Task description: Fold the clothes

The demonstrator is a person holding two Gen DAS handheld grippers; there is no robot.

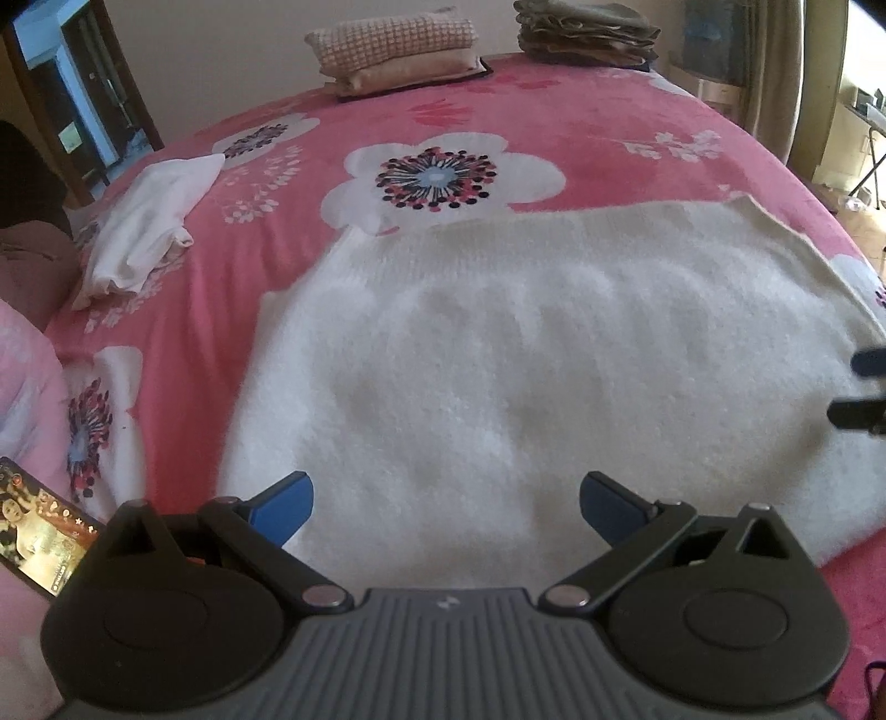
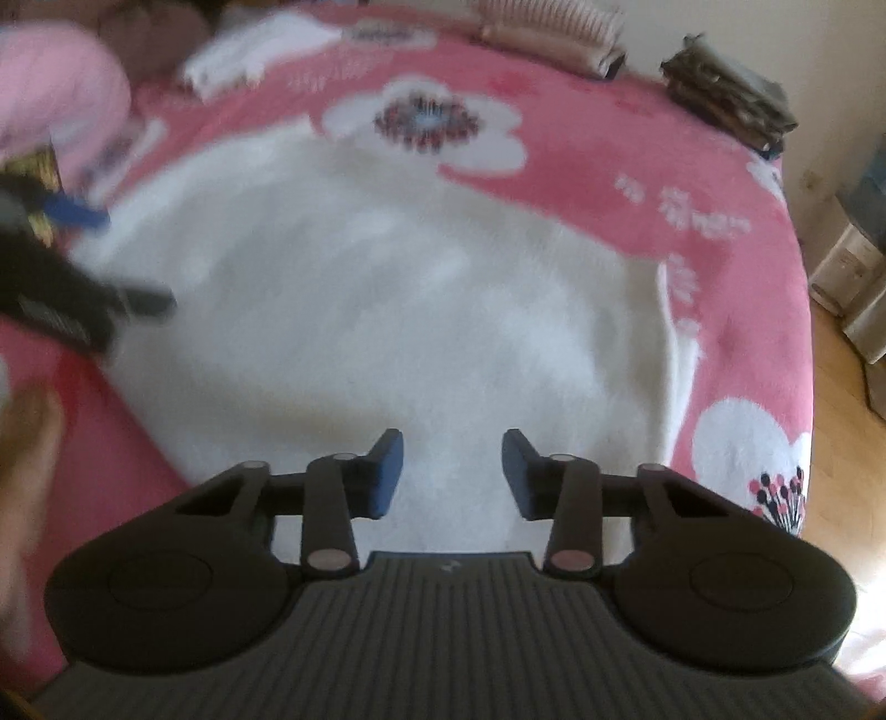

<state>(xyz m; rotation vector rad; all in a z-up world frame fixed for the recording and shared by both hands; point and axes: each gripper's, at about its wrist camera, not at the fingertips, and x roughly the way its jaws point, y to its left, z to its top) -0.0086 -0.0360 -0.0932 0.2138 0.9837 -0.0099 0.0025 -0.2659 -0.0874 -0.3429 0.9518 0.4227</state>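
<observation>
Nearest each camera is its own gripper, and directly beneath both lies the white fuzzy garment (image 1: pixel 526 354), spread flat on the bed (image 1: pixel 581 133) with its pink flowered blanket. The left gripper (image 1: pixel 446 507) has its fingers wide apart, holding nothing, above the garment's near edge. The right gripper (image 2: pixel 452 476) has its fingers narrower but still parted, with only the white knit visible through the gap; they do not appear to pinch it (that view is blurred, so whether the tips brush the fabric I cannot tell).

The relation that matters: the garment runs long from side to side across both views, away from the person and spanning the space between the two hands. Each gripper sits over its own end of the near edge, so neither is clearly closer; the right one's narrower gap suggests it is readier to take hold.

Beyond the far edge is bare blanket, which seems enough room to fold onto. Further off, a crumpled white cloth (image 1: pixel 149 221) lies to the left, and two folded stacks, a checked one (image 1: pixel 396 47) and a brownish one (image 1: pixel 587 30), sit at the far side, well apart. A phone (image 1: pixel 39 526) rests beside the left gripper, off the garment. Nothing lies on the garment itself.
</observation>
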